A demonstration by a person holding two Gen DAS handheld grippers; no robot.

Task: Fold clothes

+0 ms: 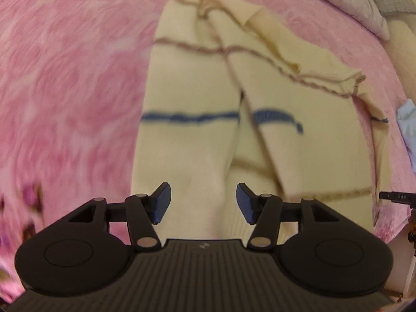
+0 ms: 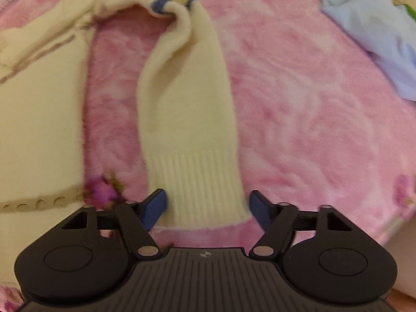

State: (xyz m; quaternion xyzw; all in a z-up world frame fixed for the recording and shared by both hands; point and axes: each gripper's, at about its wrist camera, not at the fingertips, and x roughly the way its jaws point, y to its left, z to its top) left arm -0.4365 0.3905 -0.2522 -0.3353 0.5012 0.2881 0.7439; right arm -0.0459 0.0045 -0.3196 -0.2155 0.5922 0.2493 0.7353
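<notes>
A pink blanket (image 2: pixel 299 104) is spread beneath a cream sweater (image 1: pixel 187 83) — laid out for folding. Its ribbed cuff (image 2: pixel 200 189) is straddled by the unclenched right gripper (image 2: pixel 208 209); the left gripper (image 1: pixel 203 205) is held released above the body.

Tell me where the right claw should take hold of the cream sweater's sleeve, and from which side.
Grip the ribbed cuff at the end of the sleeve, coming straight down from above. It lies flat and free on the pink blanket, and the open right claw already straddles it, one finger on each side, so closing there should probably catch it.
</notes>
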